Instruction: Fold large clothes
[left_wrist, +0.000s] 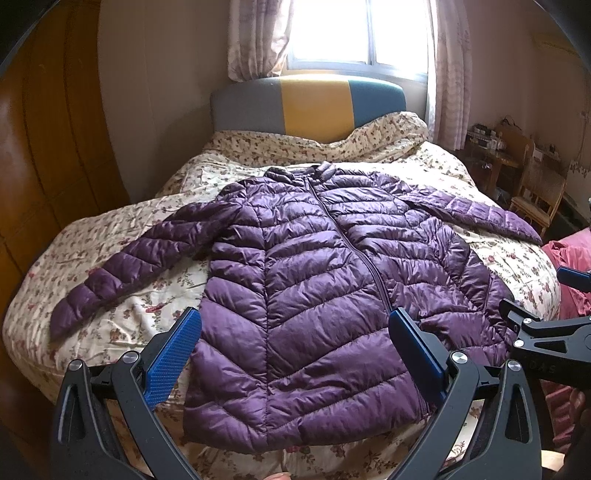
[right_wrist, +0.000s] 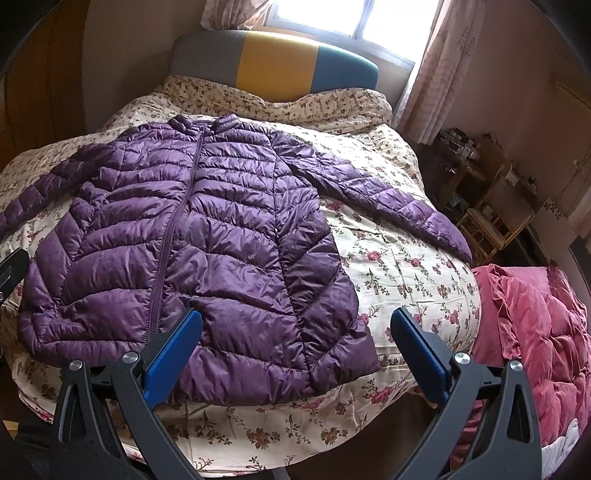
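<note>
I've got the purple puffer jacket (left_wrist: 314, 280) spread flat, zipped, sleeves out on the floral bedspread (left_wrist: 129, 306), so left gripper (left_wrist: 295, 332) and right gripper (right_wrist: 295, 332) hover wide apart, empty, ready at the hem.

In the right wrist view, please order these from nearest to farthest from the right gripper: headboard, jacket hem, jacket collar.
From the right gripper:
1. Jacket hem, just ahead, between the fingers.
2. Jacket collar, far up the bed, left of centre.
3. Headboard, beyond the bedding, by the window.

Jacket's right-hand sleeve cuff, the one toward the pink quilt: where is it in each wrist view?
Left wrist: sleeve cuff at the right edge, above mid-height.
Right wrist: right of centre, near mid-height, just above the pink quilt.
Shared landmark: grey-yellow-teal headboard.
</note>
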